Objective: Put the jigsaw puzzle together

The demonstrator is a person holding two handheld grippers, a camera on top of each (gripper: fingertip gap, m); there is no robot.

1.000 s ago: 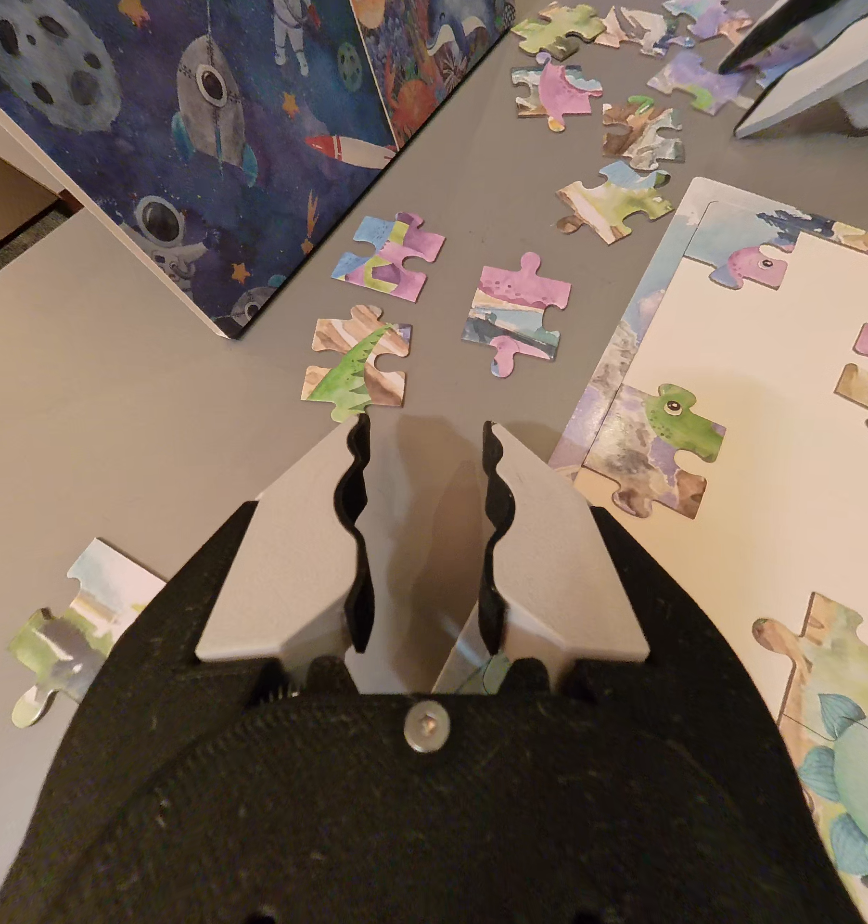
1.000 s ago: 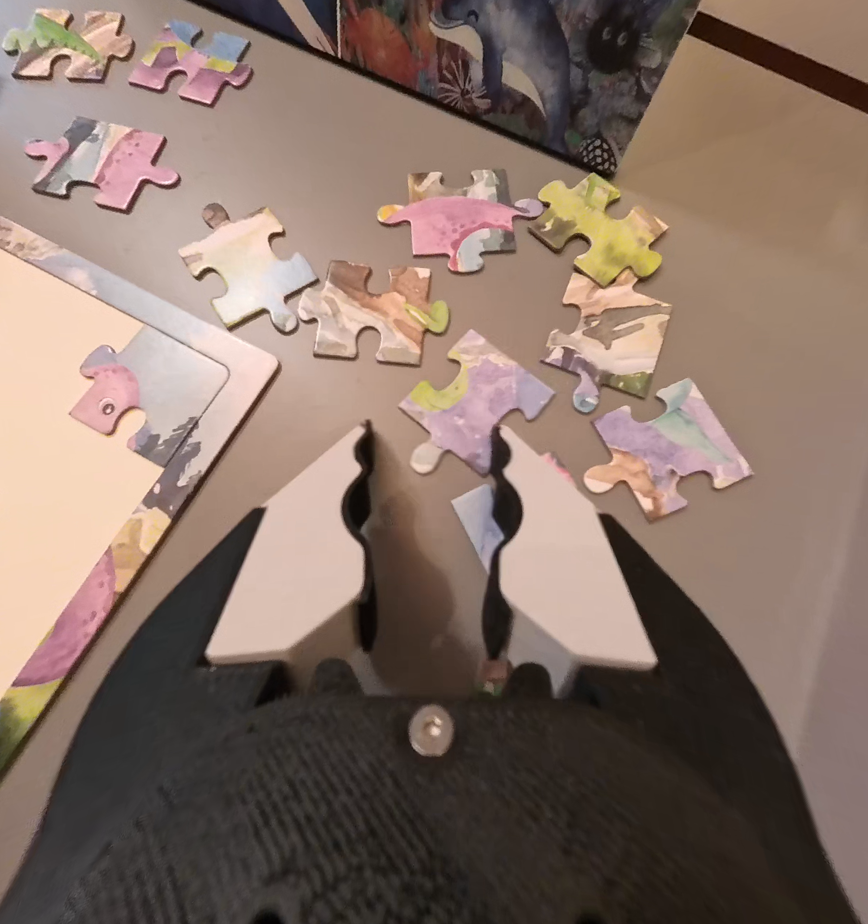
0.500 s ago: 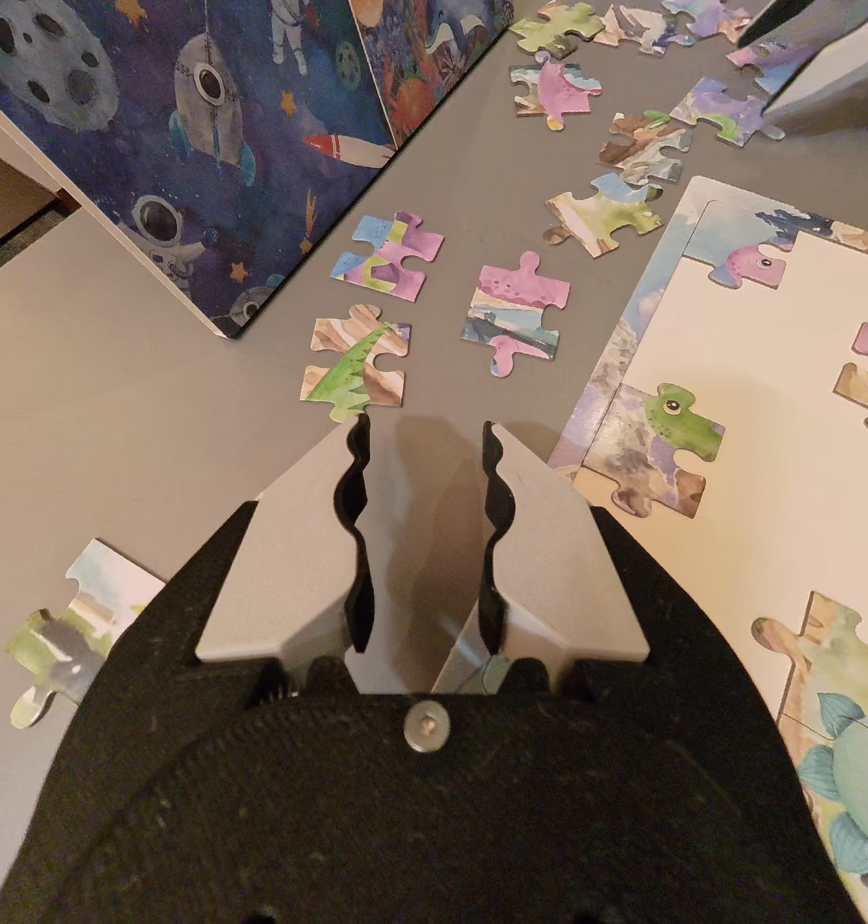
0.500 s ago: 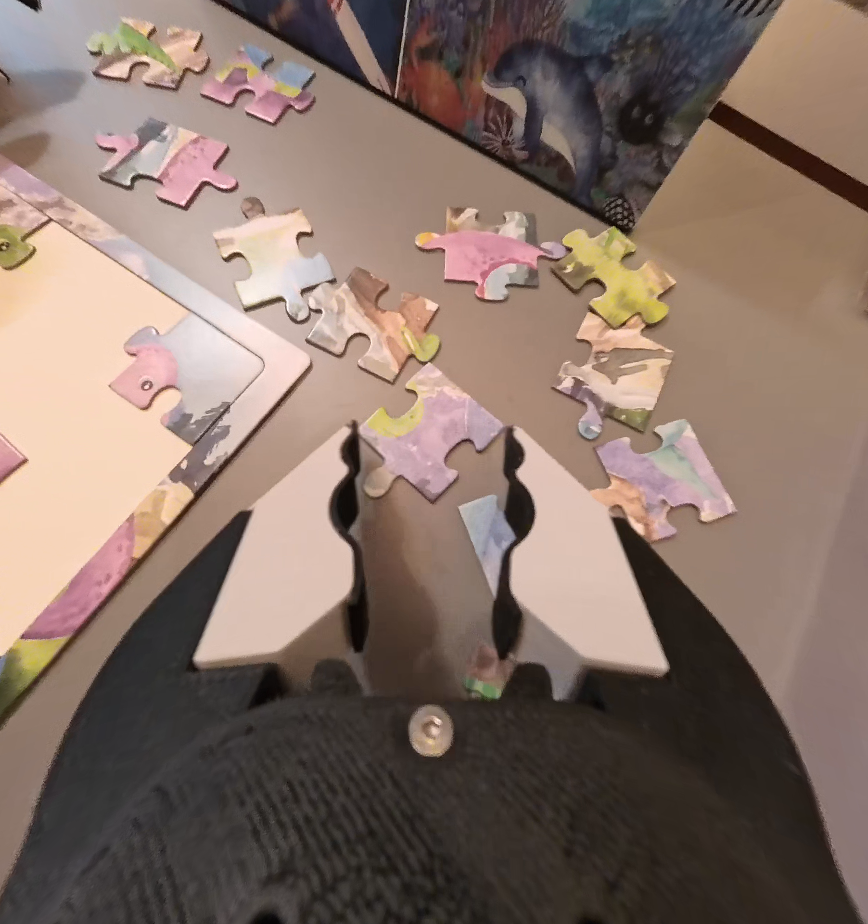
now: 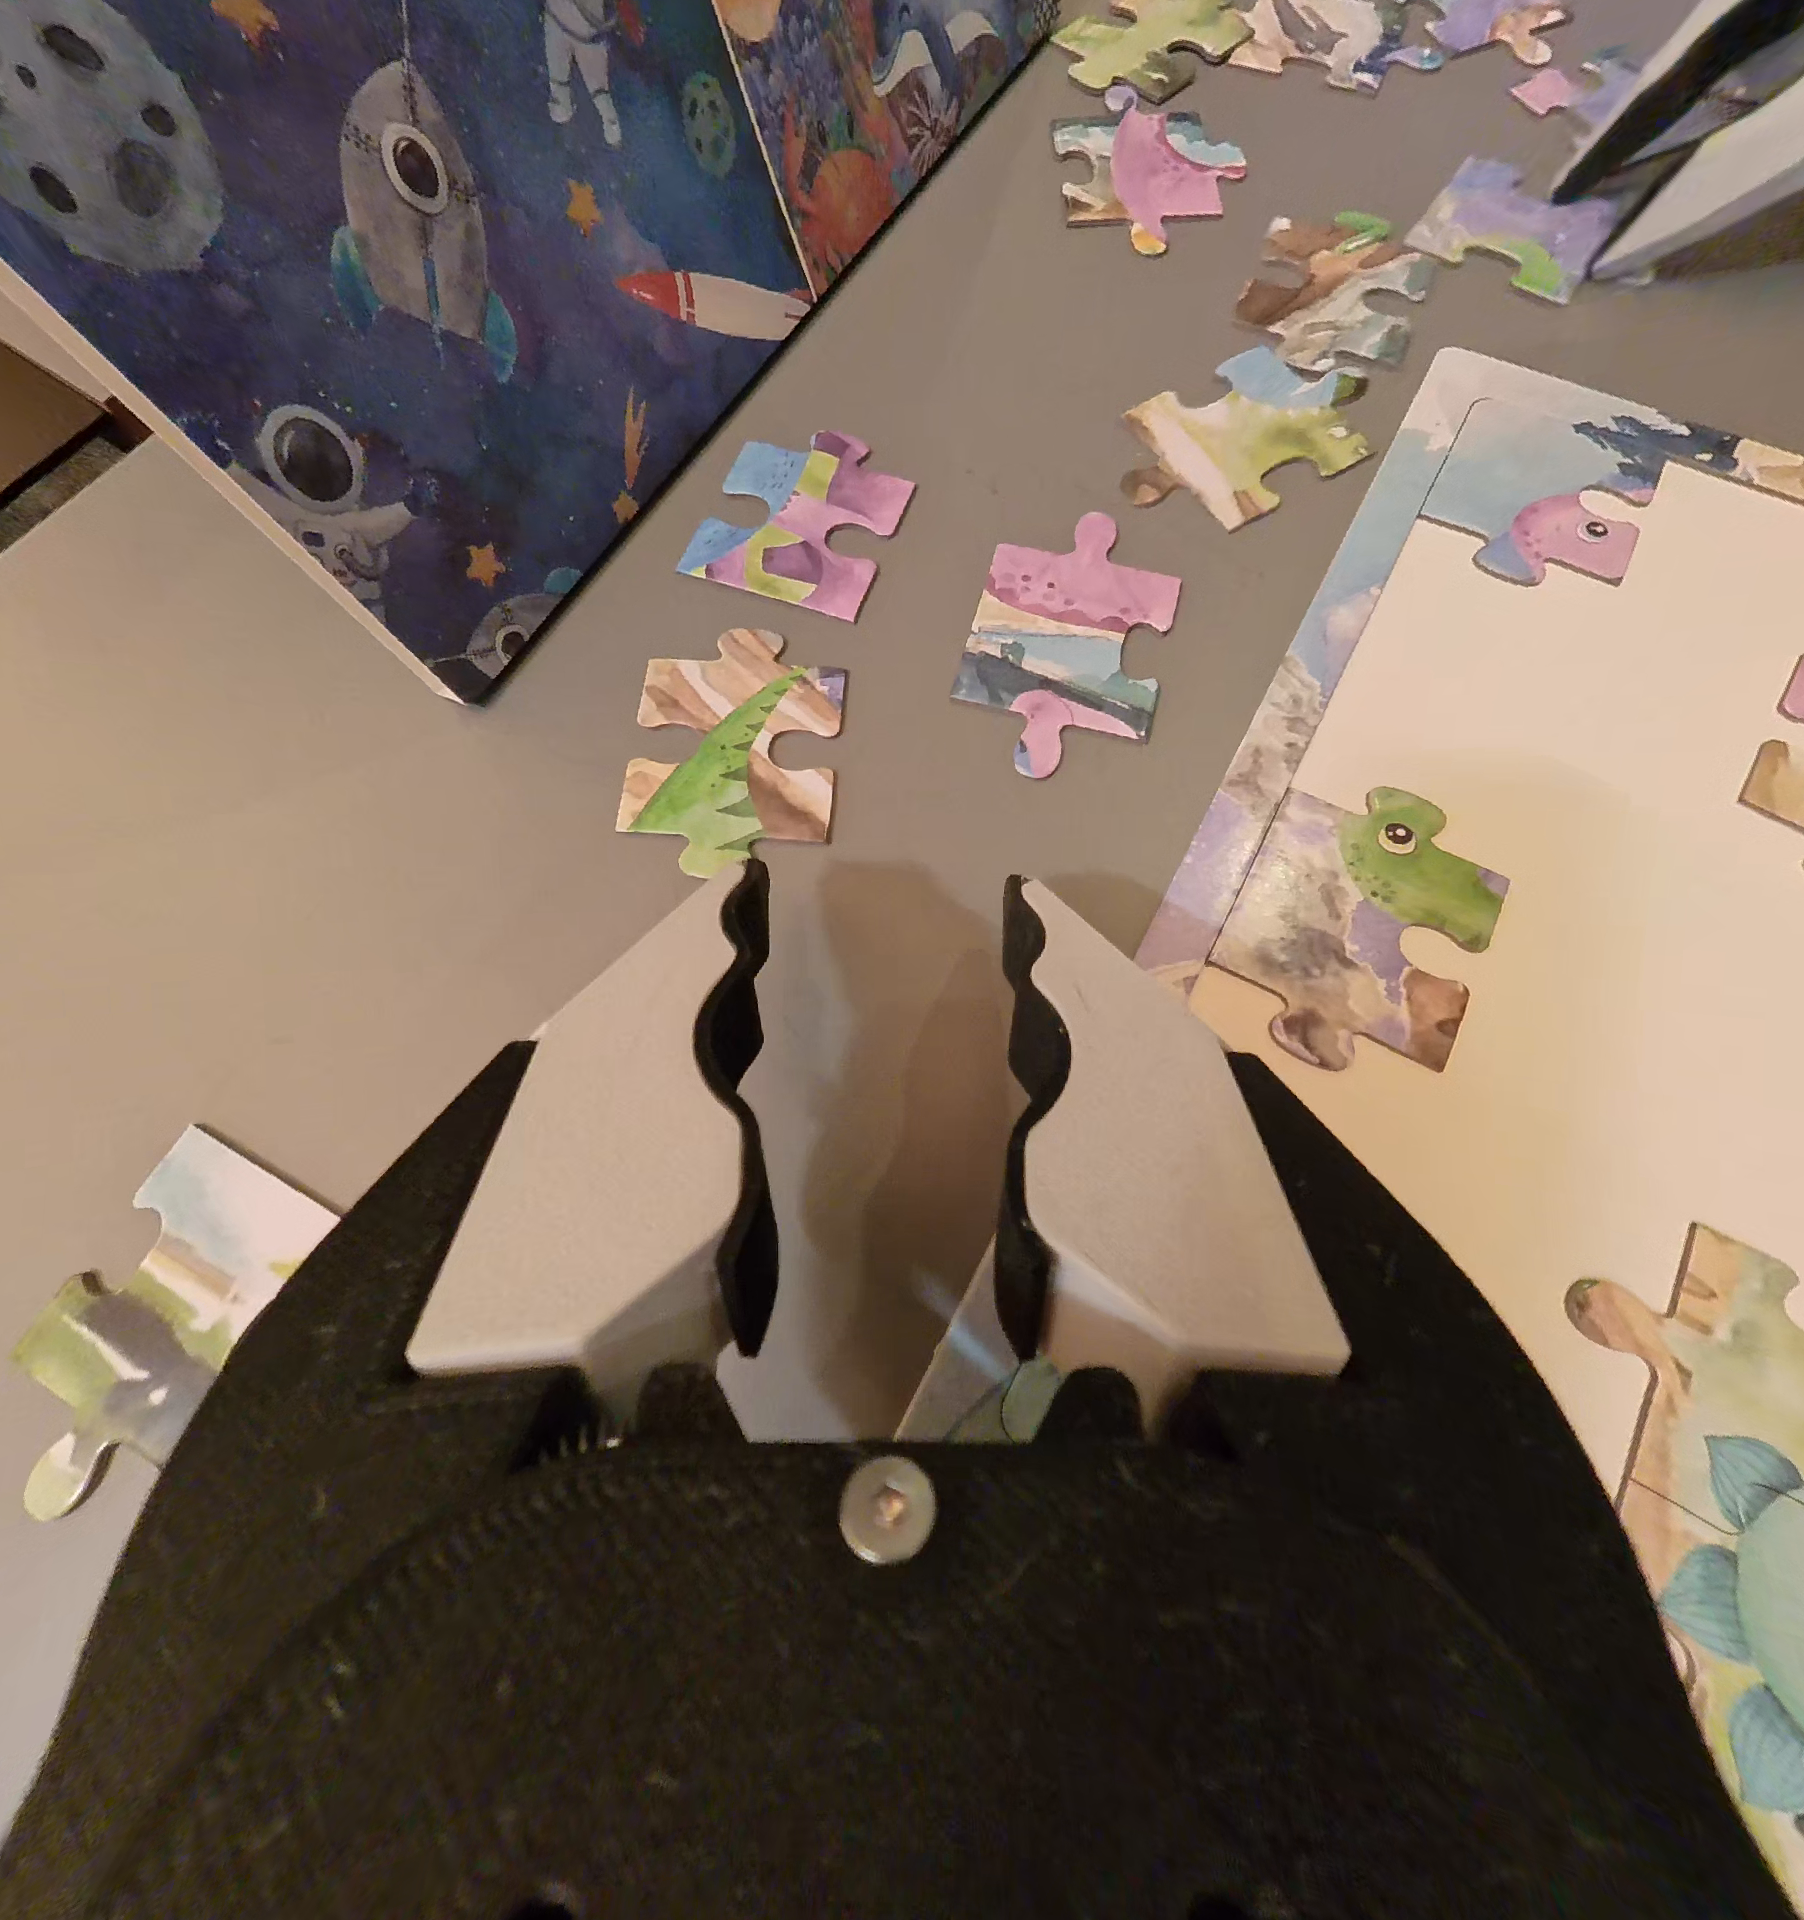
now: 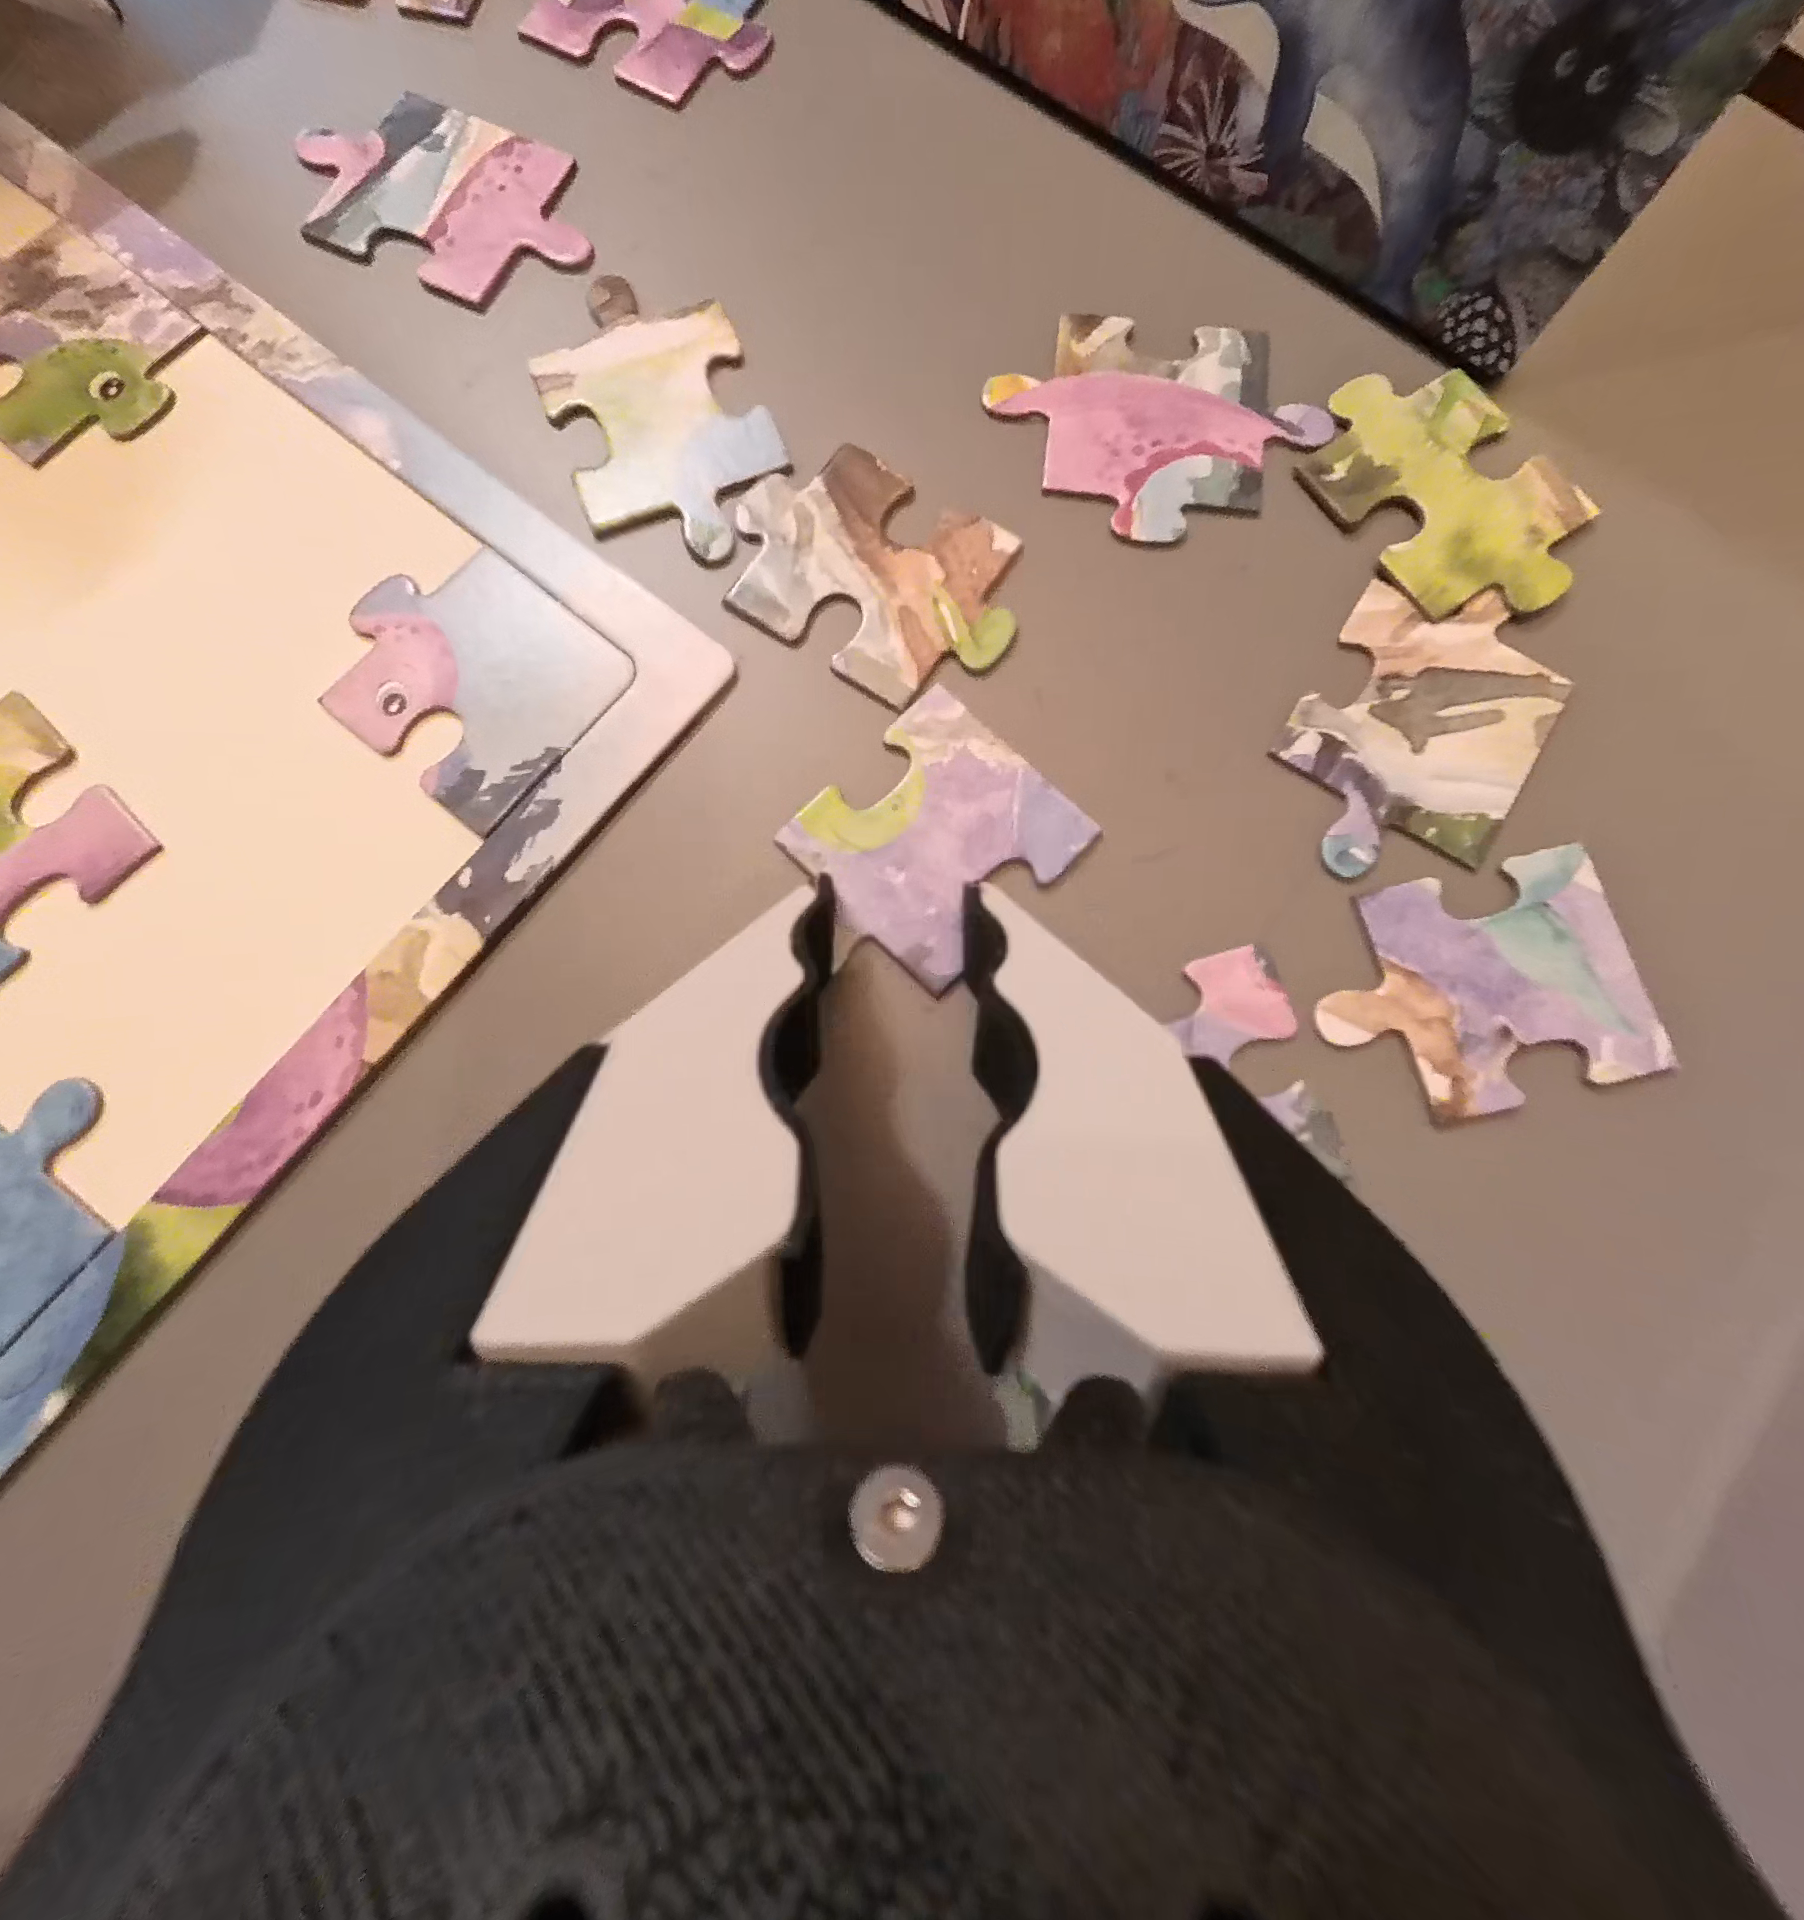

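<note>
The puzzle board (image 5: 1563,727) lies at the right, with a few pieces set in it, among them a green dinosaur head (image 5: 1365,914) and a pink one (image 5: 1552,530). My left gripper (image 5: 882,894) is open and empty over the grey table, just below a green spiked piece (image 5: 737,758). My right gripper (image 6: 898,894) is shut on the lower corner of a purple and green piece (image 6: 939,821), next to the board's corner (image 6: 669,665). The right gripper also shows at the top right of the left wrist view (image 5: 1604,187).
Several loose pieces lie on the table around the right gripper, such as a pink dinosaur piece (image 6: 1137,436) and a lime piece (image 6: 1449,488). A space picture board (image 5: 358,260) and a sea picture board (image 6: 1397,135) lean at the back. One piece (image 5: 150,1309) lies at the left. Tip to tip, the grippers are about 25 centimeters apart.
My right gripper moved over the purple and green piece and its fingers closed in on it. My left gripper has not moved.
</note>
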